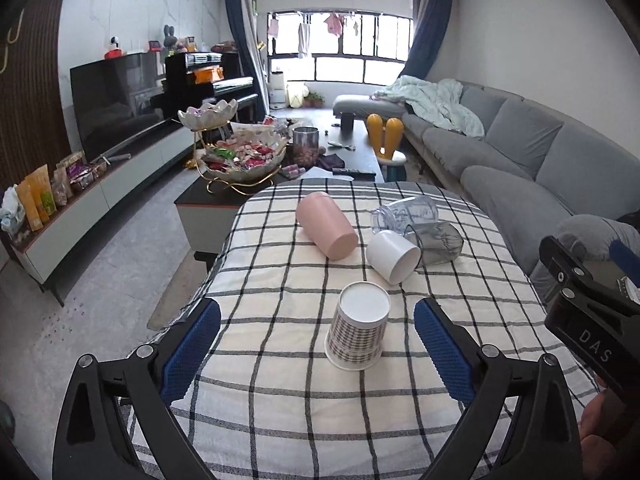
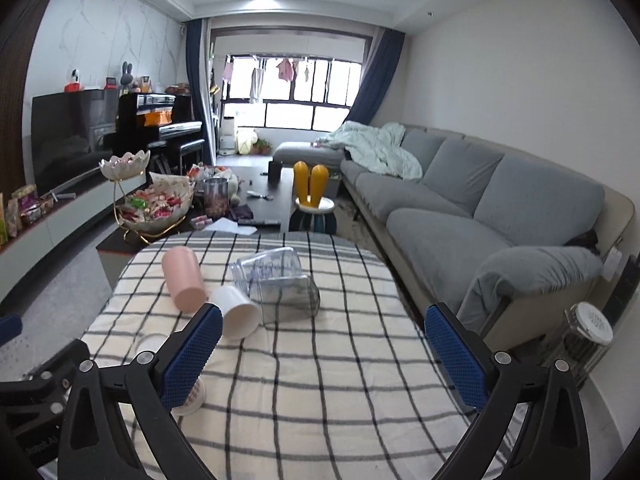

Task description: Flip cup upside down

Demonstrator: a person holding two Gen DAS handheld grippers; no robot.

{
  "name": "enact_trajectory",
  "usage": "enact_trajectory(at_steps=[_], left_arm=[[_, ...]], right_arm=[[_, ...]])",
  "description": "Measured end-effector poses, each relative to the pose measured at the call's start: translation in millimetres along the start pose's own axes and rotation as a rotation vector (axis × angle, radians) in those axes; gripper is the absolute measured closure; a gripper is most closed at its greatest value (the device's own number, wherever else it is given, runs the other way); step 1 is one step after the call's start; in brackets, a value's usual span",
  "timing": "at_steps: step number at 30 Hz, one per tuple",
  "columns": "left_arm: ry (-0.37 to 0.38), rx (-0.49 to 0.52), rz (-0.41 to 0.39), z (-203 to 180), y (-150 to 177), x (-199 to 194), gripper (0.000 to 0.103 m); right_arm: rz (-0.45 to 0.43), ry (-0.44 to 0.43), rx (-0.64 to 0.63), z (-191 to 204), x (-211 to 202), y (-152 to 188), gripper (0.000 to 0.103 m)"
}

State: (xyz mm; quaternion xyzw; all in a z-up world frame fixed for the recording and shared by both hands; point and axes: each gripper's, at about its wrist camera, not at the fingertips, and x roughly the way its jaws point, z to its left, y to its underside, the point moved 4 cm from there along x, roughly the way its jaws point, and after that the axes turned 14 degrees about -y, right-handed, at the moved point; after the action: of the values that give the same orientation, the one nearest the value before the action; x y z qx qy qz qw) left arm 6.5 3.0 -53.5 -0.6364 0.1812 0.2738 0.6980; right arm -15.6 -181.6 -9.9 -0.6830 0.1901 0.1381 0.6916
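Worktop (image 1: 280, 420) w/ checked cloth. Pink cup (image 1: 326, 226), white cup (image 1: 392, 256) and 2 clear cups (image 1: 420, 220) lie on their sides at far centre. Patterned paper cup (image 1: 358, 326) stands base-up near centre, between left gripper (image 1: 316, 344) jaws, which are apart and not touching it. Right gripper (image 2: 324, 348) jaws also apart, empty. Judging: one flip done; next needs a side grasp on the white cup, then a wrist roll.

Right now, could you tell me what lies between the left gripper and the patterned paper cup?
Only bare checked tablecloth. In the left wrist view, the patterned paper cup stands upside down just ahead of the open left gripper, nothing intervening.
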Motion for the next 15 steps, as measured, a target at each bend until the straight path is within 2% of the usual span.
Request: enact_trajectory(at_steps=[15], left_arm=[[-0.040, -0.032, -0.008, 6.8, 8.2, 7.2, 0.000]], right_arm=[[0.027, -0.026, 0.011, -1.4, 2.6, 8.9, 0.001]])
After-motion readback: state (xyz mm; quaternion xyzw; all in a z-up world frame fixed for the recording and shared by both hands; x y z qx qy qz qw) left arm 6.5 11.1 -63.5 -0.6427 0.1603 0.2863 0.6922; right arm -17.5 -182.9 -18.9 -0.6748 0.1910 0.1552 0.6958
